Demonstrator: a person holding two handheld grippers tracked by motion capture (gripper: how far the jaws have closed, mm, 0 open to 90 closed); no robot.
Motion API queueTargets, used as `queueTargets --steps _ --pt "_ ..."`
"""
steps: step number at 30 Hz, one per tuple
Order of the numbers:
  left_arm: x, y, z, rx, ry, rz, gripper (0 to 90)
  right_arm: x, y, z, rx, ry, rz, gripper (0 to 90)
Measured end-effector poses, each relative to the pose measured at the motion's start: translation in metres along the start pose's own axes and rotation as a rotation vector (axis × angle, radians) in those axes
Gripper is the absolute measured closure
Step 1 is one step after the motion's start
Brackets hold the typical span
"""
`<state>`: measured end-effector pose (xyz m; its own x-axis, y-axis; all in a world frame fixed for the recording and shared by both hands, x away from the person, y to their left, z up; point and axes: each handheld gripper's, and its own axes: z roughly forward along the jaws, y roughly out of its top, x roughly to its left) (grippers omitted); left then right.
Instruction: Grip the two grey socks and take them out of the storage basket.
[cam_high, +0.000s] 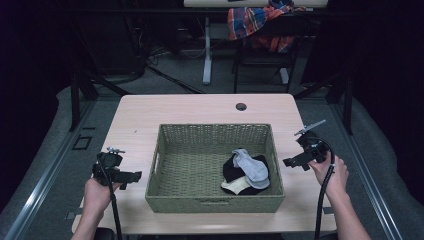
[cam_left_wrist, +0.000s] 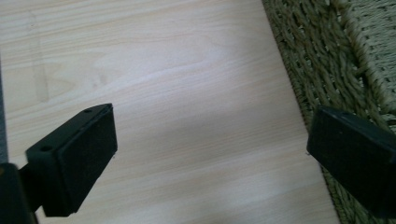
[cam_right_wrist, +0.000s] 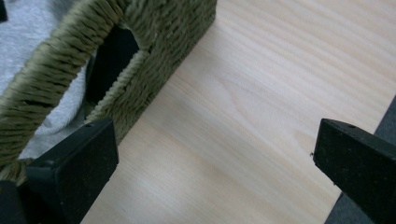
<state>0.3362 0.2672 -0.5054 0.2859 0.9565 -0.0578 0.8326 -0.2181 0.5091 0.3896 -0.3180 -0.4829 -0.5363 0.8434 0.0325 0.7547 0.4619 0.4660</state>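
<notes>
One pale wooden tabletop carries everything, with a small round hole near its far edge. One green woven basket sits in the middle, between the two sets of tongs, and nearly fills the space from one to the other.

Inside the basket, in the near corner on the side of the right tongs, lies one small heap of socks. Three colours can be counted: one grey sock on top, a black one under it, and a cream one nearest the front wall. Whether more are buried in the heap cannot be told.

The left tongs are held in one hand just beside the basket's left wall, over bare wood, with their two black jaws wide apart and nothing between them. The right tongs are held in the other hand just beside the basket's right wall, close to its handle slot. Their jaws are also wide apart and hold nothing. Through that slot, grey cloth is visible.
</notes>
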Motion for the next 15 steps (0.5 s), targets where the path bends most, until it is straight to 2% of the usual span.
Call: queueTargets --steps 2,7,8,9,11,13,14,15 --pt "-0.001 0.0 -0.001 -0.011 -0.006 0.006 0.1 0.0 0.001 0.0 -0.008 0.006 0.002 0.0" --pt "-0.002 0.0 -0.001 0.0 -0.004 0.016 0.2 -0.001 0.002 0.002 0.021 0.018 -0.003 0.0" --pt "-0.002 0.0 0.0 0.01 -0.006 0.02 0.3 0.0 0.004 0.004 0.051 0.041 -0.001 0.0" --pt "-0.002 0.001 0.0 0.008 -0.003 0.021 0.3 0.001 0.006 0.004 0.059 0.049 0.004 0.0" --pt "-0.003 0.001 0.0 0.012 -0.009 0.029 0.5 -0.001 0.01 0.002 0.088 0.041 0.014 0.0" --pt "-0.003 0.001 0.0 0.012 -0.009 0.034 0.4 -0.002 0.012 -0.001 0.087 0.047 0.024 0.0" --pt "-0.003 0.001 0.0 0.011 -0.009 0.032 0.4 -0.003 0.014 -0.004 0.061 0.051 0.033 0.2" --pt "-0.003 0.0 0.0 0.005 -0.014 0.028 0.1 -0.002 0.016 -0.011 0.026 0.048 0.03 4.9"
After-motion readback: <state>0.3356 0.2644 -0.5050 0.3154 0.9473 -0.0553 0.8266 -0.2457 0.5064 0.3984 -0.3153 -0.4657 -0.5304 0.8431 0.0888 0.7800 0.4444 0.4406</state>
